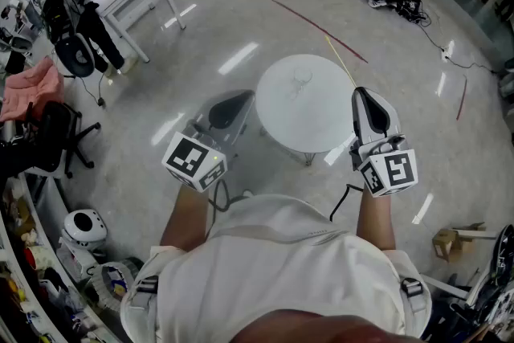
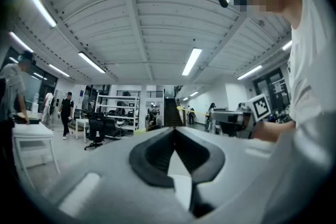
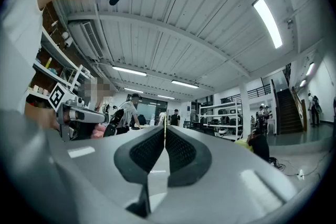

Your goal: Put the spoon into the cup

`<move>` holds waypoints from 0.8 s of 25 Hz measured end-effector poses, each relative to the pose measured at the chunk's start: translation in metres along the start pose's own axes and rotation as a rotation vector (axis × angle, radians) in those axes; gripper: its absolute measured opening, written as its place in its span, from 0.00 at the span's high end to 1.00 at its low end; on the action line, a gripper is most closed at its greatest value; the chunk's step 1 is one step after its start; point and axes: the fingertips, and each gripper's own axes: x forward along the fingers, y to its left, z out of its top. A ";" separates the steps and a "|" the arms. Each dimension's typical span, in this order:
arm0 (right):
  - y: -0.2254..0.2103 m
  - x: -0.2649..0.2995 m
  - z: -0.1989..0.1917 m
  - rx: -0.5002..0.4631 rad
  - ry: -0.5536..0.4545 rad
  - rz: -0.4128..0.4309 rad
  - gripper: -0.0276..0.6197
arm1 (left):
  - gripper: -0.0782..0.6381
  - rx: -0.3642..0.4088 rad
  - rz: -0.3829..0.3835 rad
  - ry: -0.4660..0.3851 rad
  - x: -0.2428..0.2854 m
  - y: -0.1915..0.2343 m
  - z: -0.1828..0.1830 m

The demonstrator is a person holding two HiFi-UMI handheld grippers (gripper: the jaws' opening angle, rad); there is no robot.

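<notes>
Spoon: it cannot be picked out in any view; it is judged to lie on the table ahead of both tongs, beside the faint clear shape there
Cup: a small clear shape point(image 1: 301, 80) is seen ahead of the tongs and between their two lines, well apart from both tips; it is taken to be the cup
Table: a round white top point(image 1: 321, 128) is set just beyond the tips of both tongs, lower than them
Left tongs: the left tongs point(image 1: 246, 98) are clenched on nothing, the dark pads meeting at the tip, aimed out across the room
Right tongs: the right tongs point(image 1: 359, 93) are likewise clenched and empty, with nothing between the pads
Task stage: nothing has been grasped; the reach is judged not yet begun
Risk, grasp: a thin spoon lying flat could be skated along the smooth top if the pads are closed too high
Risk, cup: a light clear cup could be knocked over by an arriving tip, its edges being hard to see
Risk, drop: the spoon could be swung out of a pinch taken off-centre, and the cup could be missed
</notes>
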 end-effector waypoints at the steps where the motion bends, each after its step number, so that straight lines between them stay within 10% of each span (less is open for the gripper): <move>1: 0.004 0.001 0.001 0.001 0.000 -0.001 0.94 | 0.89 -0.001 -0.003 0.000 -0.003 0.001 0.001; 20: 0.007 0.003 -0.004 0.044 0.012 0.003 0.94 | 0.89 -0.012 -0.046 0.031 0.000 0.000 -0.011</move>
